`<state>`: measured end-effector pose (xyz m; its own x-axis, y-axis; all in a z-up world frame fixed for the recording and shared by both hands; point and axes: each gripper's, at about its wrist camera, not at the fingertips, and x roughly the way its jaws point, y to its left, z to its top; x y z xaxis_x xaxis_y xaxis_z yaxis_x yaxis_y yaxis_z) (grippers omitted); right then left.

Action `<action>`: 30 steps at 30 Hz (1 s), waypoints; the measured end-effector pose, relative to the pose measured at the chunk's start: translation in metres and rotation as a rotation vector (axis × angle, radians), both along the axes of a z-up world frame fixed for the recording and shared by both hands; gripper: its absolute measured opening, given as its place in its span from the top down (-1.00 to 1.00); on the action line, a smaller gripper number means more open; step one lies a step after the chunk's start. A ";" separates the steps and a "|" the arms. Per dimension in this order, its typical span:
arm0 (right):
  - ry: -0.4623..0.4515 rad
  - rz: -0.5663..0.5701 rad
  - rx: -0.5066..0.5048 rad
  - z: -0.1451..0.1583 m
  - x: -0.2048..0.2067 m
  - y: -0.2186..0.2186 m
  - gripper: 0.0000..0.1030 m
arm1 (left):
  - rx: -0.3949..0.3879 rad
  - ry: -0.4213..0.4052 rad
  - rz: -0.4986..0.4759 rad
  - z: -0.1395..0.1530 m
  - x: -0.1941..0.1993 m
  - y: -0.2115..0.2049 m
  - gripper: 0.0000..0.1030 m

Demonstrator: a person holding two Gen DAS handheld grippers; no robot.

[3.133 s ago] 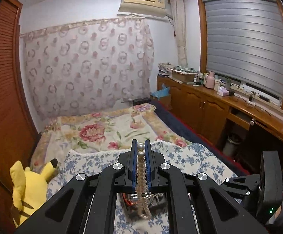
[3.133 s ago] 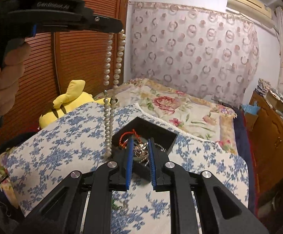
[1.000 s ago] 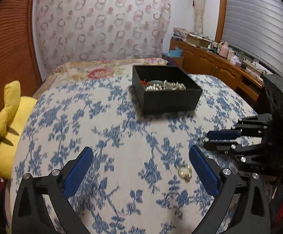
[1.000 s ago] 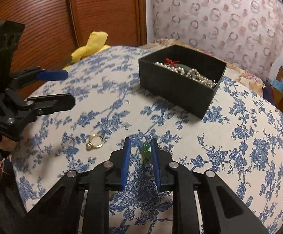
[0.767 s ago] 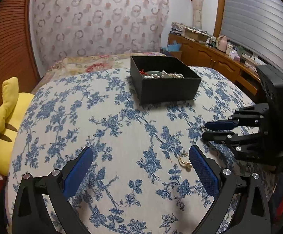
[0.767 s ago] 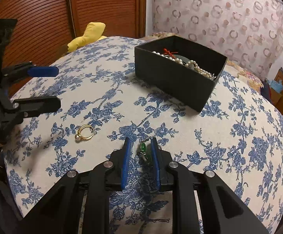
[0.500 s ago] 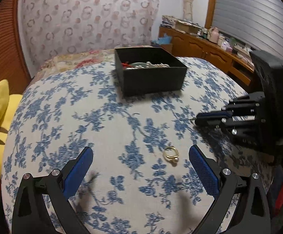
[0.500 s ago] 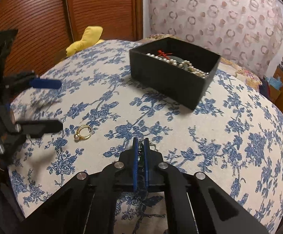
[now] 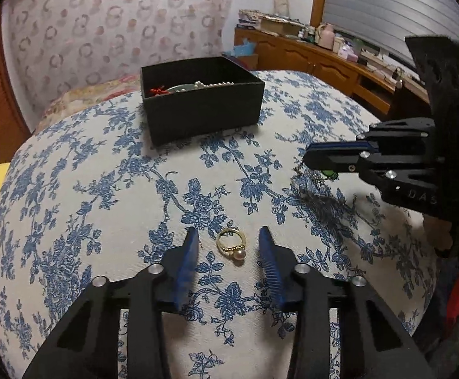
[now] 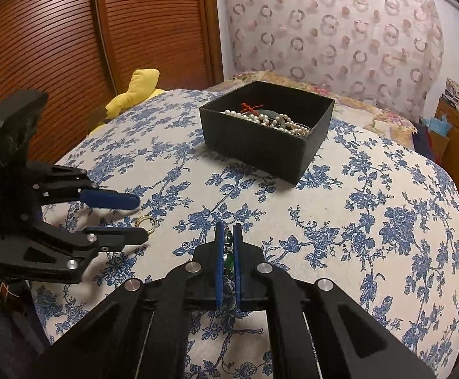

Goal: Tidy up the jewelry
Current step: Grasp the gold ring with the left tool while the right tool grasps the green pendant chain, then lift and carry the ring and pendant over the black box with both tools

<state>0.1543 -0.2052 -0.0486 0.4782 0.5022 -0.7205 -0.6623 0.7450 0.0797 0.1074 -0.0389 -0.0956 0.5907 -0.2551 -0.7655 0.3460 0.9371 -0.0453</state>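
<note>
Blue-flowered bedspread point(image 9: 103, 195) carries a black box point(image 9: 202, 112) of pearls; left tool point(image 9: 227, 246) spread around the gold pearl ring point(image 9: 232, 243), right tool point(image 10: 228, 246) pinching a green pendant point(image 10: 228, 240)

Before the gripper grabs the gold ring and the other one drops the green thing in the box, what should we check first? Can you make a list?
1. gold ring lies between the left gripper fingers: ok.
2. Left gripper open wide enough to close around the ring: ok.
3. Left fingertips low enough to pinch the flat ring off the blue flowered cloth: cannot tell.
4. Right gripper shut on the green jewelry piece: ok.
5. black box open on top, with room beside the pearl necklace: ok.
6. Two grippers apart enough not to bump: ok for now, but they are close.
</note>
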 end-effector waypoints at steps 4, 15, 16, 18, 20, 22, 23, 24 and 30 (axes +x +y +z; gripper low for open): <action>-0.008 -0.003 0.006 0.003 -0.001 -0.001 0.88 | 0.020 0.000 -0.001 -0.003 0.001 -0.004 0.43; -0.030 -0.011 0.017 0.013 -0.001 -0.003 0.88 | 0.014 -0.015 -0.001 -0.002 -0.001 -0.005 0.64; -0.034 -0.012 0.019 0.016 0.000 -0.003 0.88 | 0.010 -0.016 0.003 0.000 0.000 -0.005 0.64; -0.042 -0.014 0.023 0.020 0.001 -0.004 0.88 | 0.005 -0.025 0.010 0.003 0.002 -0.003 0.64; -0.052 -0.016 0.027 0.024 0.003 -0.004 0.88 | 0.003 -0.034 0.016 0.008 0.005 -0.002 0.64; -0.066 -0.019 0.035 0.032 0.006 -0.003 0.88 | 0.001 -0.047 0.025 0.014 0.009 0.000 0.64; -0.074 -0.020 0.039 0.036 0.008 -0.003 0.88 | -0.001 -0.055 0.029 0.018 0.012 0.001 0.64; -0.084 -0.022 0.043 0.042 0.010 -0.003 0.88 | -0.001 -0.060 0.031 0.020 0.014 0.001 0.64; -0.138 -0.035 0.074 0.073 0.028 0.001 0.88 | -0.001 -0.104 0.048 0.043 0.033 0.003 0.64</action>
<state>0.1828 -0.2041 0.0241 0.5878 0.5332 -0.6084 -0.6448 0.7630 0.0458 0.1407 -0.0356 -0.0531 0.6787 -0.2251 -0.6991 0.3036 0.9527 -0.0119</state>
